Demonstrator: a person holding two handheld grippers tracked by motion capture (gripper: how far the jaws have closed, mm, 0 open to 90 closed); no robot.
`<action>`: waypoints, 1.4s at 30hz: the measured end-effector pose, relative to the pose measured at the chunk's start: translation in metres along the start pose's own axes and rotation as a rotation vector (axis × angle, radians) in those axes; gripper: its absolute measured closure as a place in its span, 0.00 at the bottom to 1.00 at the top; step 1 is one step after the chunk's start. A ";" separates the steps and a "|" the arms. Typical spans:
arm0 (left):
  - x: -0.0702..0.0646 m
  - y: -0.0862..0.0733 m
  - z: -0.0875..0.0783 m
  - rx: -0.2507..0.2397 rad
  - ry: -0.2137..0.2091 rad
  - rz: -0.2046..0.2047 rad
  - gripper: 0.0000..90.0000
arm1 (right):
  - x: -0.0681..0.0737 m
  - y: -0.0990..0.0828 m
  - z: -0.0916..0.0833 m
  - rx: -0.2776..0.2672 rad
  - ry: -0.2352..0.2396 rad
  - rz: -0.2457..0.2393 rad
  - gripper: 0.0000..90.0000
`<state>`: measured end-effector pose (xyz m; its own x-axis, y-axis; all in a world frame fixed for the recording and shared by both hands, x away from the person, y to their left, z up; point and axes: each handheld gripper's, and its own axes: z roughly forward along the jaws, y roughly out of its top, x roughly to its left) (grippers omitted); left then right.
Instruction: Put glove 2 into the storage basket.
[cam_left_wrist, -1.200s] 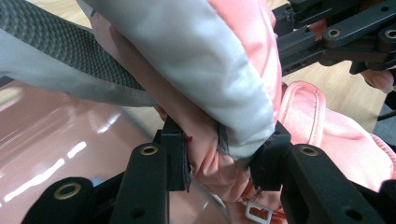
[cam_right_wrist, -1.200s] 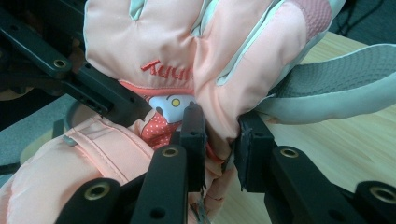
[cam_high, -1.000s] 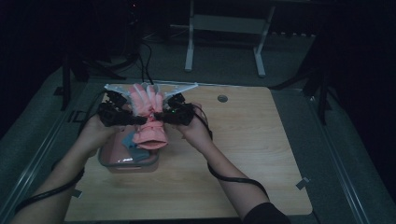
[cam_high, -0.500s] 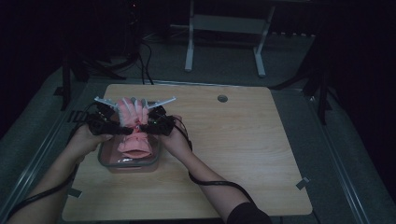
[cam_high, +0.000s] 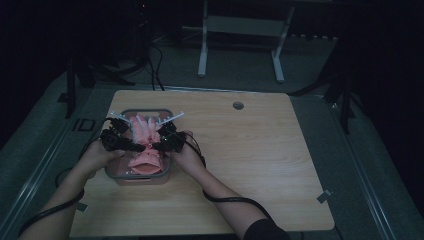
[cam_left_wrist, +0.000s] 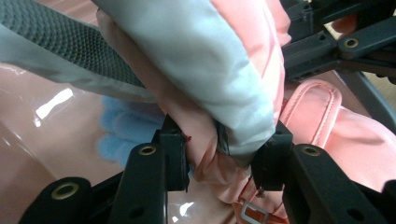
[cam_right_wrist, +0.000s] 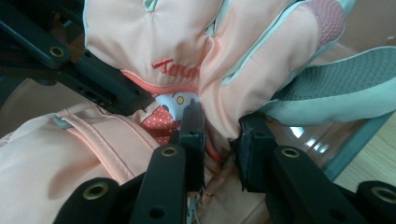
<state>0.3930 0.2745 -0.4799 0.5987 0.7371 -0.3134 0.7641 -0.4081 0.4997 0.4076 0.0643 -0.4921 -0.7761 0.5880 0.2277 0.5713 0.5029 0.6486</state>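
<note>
I hold a pink ski glove (cam_high: 143, 141) with both grippers over a clear plastic box (cam_high: 166, 172) that sits at the left side of the wooden desk (cam_high: 260, 160). My left gripper (cam_left_wrist: 223, 148) pinches a bunched fold of the glove's pink and pale grey fabric, pads pressed on it from both sides. My right gripper (cam_right_wrist: 219, 134) pinches the glove near its wrist, just beside a small cartoon patch (cam_right_wrist: 169, 108) and red stitched lettering. In the high view the glove's fingers point away from me and its cuff hangs down into the box. In the left gripper view, something light blue (cam_left_wrist: 122, 133) lies under the glove inside the box.
</note>
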 end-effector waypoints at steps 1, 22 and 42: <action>0.000 0.000 0.001 0.007 0.008 -0.001 0.69 | 0.000 0.000 0.001 0.004 -0.006 0.001 0.83; -0.002 0.002 0.002 -0.144 0.201 -0.020 0.32 | -0.016 0.009 -0.021 -0.098 0.083 -0.003 0.26; -0.063 0.000 -0.024 -0.326 0.143 0.085 0.01 | -0.031 -0.009 -0.059 -0.135 0.135 -0.054 0.21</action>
<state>0.3495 0.2404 -0.4407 0.5997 0.7851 -0.1552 0.5822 -0.2949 0.7577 0.4111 0.0042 -0.4619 -0.8388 0.4672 0.2796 0.4938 0.4367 0.7520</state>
